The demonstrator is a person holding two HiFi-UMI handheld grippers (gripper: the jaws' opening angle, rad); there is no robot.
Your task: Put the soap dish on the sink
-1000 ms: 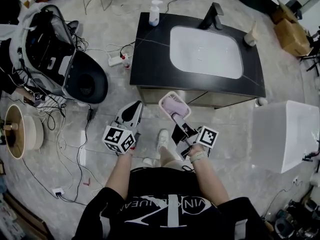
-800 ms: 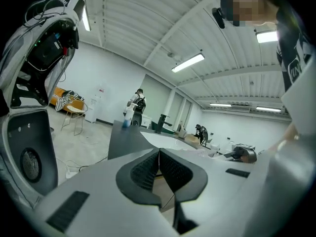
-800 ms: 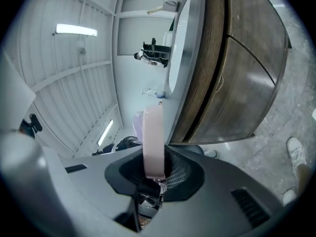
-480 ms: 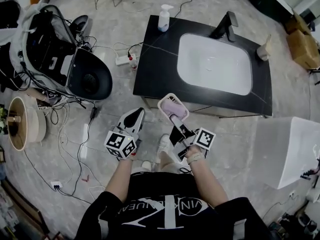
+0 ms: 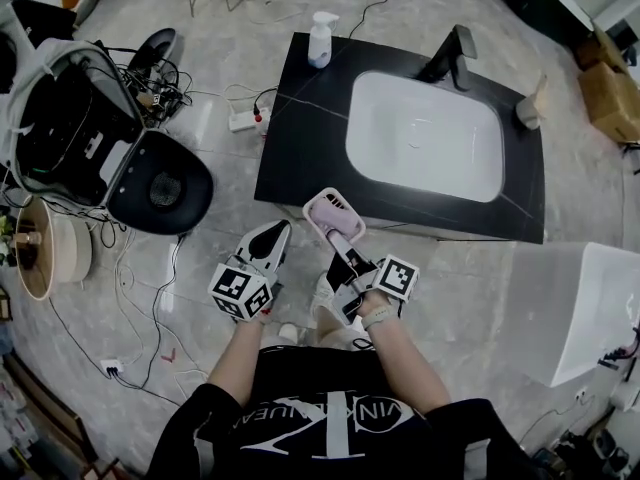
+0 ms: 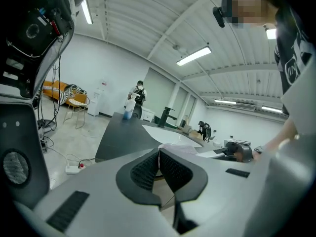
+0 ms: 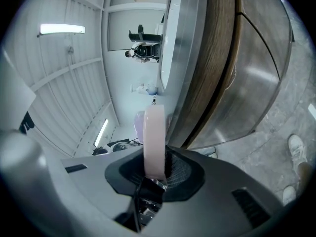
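**Head view, steeply downward:** 2 hand-held grippers in front of a vanity.

- **Right gripper** [image 5: 338,246]: fingers closed on the near rim of the pink soap dish [image 5: 333,214], pale lilac inside.
- **Soap dish:** in the air, not yet on the black surface [image 5: 300,143]. Overlapping the front edge of that surface near its left corner, short of the white sink [image 5: 425,136].
- **Left gripper** [image 5: 272,230]: just left of the dish and apart from it.
- **On the surface:** a pump bottle [image 5: 319,40] at the far left corner and a black faucet [image 5: 452,53] behind the sink.
- **On the floor** [image 5: 200,298], left of the vanity: an open black case [image 5: 70,128], a white power strip [image 5: 243,120] and a cable spool [image 5: 40,248].

**Left gripper view:** fingers pressed together at the tips, nothing between them. Beyond them, the black surface with bottle and faucet at its far end.

**Right gripper view, rolled sideways:** soap dish seen edge-on, clamped at its near end between the 2 ridged fingers. Close beyond it, the metallic cabinet front [image 7: 256,58] under the surface. At the picture's right edge, a white shoe [image 7: 296,147] on the floor.
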